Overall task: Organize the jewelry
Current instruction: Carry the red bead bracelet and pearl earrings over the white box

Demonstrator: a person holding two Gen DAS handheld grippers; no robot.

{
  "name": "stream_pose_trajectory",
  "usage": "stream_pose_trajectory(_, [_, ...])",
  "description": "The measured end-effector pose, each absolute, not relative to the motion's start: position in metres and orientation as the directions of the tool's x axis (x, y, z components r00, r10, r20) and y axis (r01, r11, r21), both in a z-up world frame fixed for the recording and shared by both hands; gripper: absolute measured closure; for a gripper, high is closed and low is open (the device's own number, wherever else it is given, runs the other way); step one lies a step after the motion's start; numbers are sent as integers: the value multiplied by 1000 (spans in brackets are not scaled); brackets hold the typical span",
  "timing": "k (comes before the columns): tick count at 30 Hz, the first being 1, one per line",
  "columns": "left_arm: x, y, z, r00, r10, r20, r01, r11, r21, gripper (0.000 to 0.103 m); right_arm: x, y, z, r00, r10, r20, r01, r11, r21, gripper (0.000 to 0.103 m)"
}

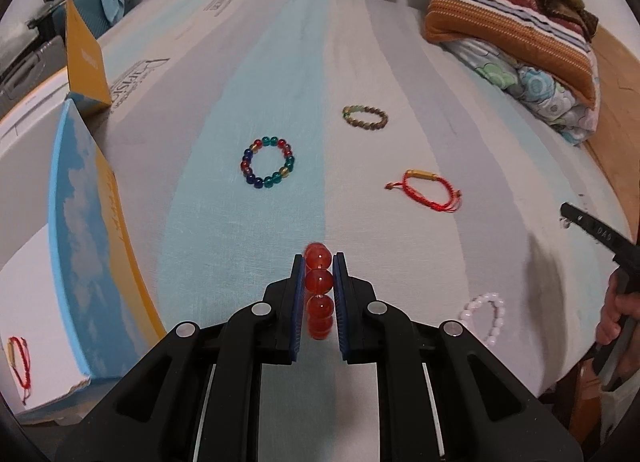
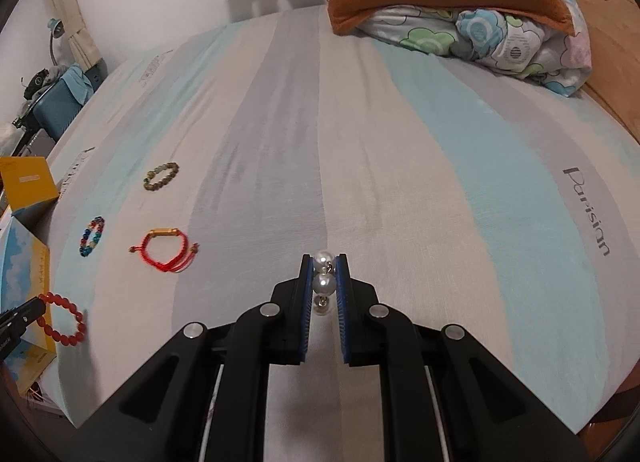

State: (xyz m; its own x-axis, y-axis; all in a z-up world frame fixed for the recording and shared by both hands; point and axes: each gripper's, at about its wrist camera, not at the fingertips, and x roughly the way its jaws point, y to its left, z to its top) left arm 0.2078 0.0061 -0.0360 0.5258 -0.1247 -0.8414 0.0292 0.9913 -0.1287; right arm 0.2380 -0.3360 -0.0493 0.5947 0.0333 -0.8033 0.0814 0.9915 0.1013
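Beads of the red bracelet (image 1: 319, 294) sat pinched in the left gripper (image 1: 319, 298) above the bed's (image 1: 400, 61) near-left edge; the right gripper (image 2: 324, 286) clamped a pearl bracelet (image 2: 324, 282). Best carried level to the open box (image 1: 36, 262) alongside, releasing low.

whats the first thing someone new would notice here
Most likely the red bead bracelet clamped in the left gripper and the pearl bracelet clamped in the right gripper. Next, the multicolored bead bracelet lying on the striped bedsheet.
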Motion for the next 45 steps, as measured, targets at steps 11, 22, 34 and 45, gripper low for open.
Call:
stream_pose_trajectory(11, [176, -7, -8, 563, -118, -818, 70, 993, -95, 90, 195, -317, -26, 631, 5, -776, 71, 995, 64, 92])
stream_pose_trajectory(22, [144, -4, 14, 582, -78, -809, 63, 997, -50, 90, 164, -292, -1, 626, 1, -780, 64, 997, 52, 92])
stream_pose_trajectory(34, [125, 17, 35, 588, -32, -809, 39, 999, -12, 90, 152, -247, 18, 631, 32, -775, 23, 998, 60, 92])
stream_pose_trajectory(45, [118, 36, 63, 621, -41, -783, 29, 999, -30, 90, 156, -206, 42, 646, 74, -760, -37, 997, 66, 92])
